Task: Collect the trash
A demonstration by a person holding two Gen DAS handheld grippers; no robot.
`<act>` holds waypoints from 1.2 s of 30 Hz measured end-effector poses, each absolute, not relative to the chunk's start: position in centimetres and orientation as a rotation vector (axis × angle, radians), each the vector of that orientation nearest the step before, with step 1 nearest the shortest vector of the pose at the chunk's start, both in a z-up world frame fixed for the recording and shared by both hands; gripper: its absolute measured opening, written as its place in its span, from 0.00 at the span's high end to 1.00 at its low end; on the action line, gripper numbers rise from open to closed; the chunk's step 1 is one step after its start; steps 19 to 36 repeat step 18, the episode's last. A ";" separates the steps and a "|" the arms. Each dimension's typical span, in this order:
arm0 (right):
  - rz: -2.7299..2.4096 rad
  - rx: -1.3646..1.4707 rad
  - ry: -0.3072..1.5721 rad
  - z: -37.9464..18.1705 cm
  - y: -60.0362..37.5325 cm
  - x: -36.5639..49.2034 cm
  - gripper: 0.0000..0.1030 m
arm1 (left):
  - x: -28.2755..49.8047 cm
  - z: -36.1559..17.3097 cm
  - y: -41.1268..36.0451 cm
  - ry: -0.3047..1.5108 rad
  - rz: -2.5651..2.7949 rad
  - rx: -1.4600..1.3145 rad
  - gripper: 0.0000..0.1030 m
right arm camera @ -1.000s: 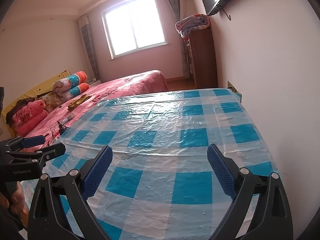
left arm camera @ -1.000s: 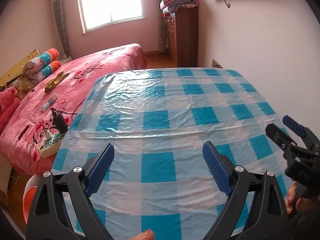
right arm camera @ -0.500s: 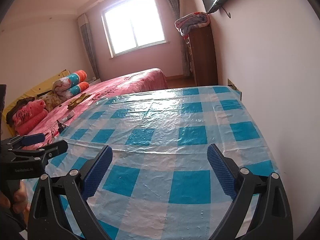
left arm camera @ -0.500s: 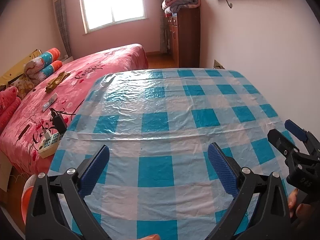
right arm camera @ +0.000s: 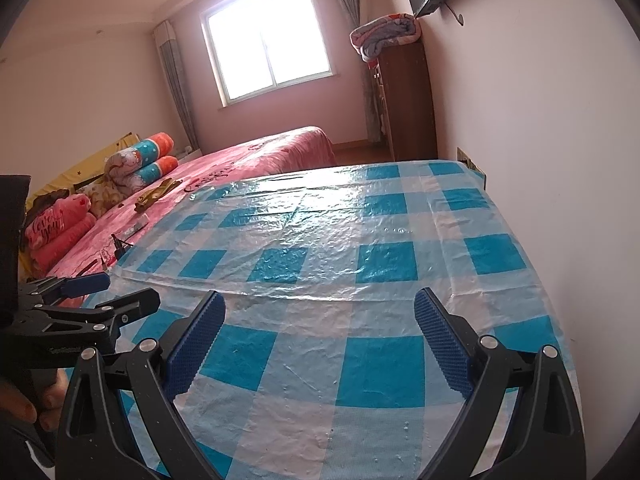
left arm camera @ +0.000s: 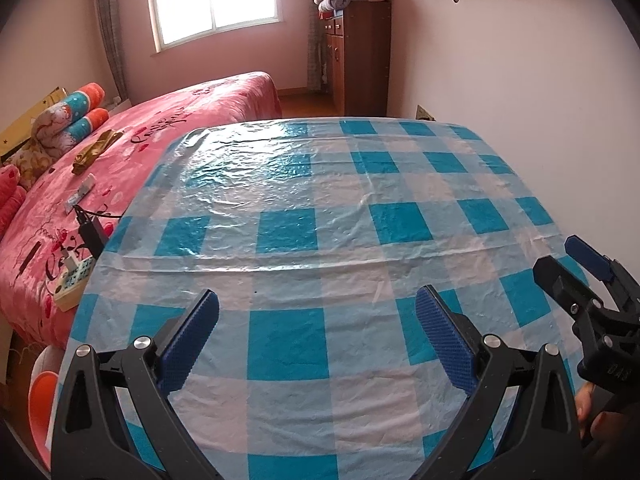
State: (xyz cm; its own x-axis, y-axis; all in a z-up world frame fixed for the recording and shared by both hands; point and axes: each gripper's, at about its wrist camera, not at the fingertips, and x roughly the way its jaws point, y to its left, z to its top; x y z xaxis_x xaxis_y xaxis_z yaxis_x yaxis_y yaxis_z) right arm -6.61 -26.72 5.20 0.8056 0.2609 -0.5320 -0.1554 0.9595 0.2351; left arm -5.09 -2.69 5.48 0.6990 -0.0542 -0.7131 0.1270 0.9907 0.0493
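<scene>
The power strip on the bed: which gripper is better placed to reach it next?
Left, probably. The left gripper, its jaws just opened wider with nothing between them, hangs by the table edge nearest the bed and power strip. The right gripper, also open, sits on the wall side.

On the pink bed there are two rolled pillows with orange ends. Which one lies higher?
The upper rolled pillow, nearest the yellow headboard. It rests on top of the lower rolled pillow, which lies on the bed cover.

A blue-and-white checked tablecloth (left arm camera: pixel 320 208) lies beside a pink patterned bedspread (left arm camera: pixel 160 132).
</scene>
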 end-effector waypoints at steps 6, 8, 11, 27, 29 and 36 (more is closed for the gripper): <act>0.218 0.191 0.637 4.8 -26.7 -5.9 0.08 | -3.6 4.3 -2.8 0.845 -0.117 0.098 0.04; 0.209 0.192 0.672 4.4 -26.6 -5.3 0.08 | -2.8 3.5 -2.9 0.884 -0.111 0.114 0.04; 0.191 0.187 0.757 3.4 -26.3 -4.2 0.08 | -1.4 2.0 -2.9 0.939 -0.096 0.137 0.04; 0.137 0.160 0.904 1.4 -25.6 -2.3 0.08 | 0.5 0.4 -2.3 0.989 -0.074 0.093 0.04; 0.137 0.160 0.904 1.4 -25.6 -2.3 0.08 | 0.5 0.4 -2.3 0.989 -0.074 0.093 0.04; 0.137 0.160 0.904 1.4 -25.6 -2.3 0.08 | 0.5 0.4 -2.3 0.989 -0.074 0.093 0.04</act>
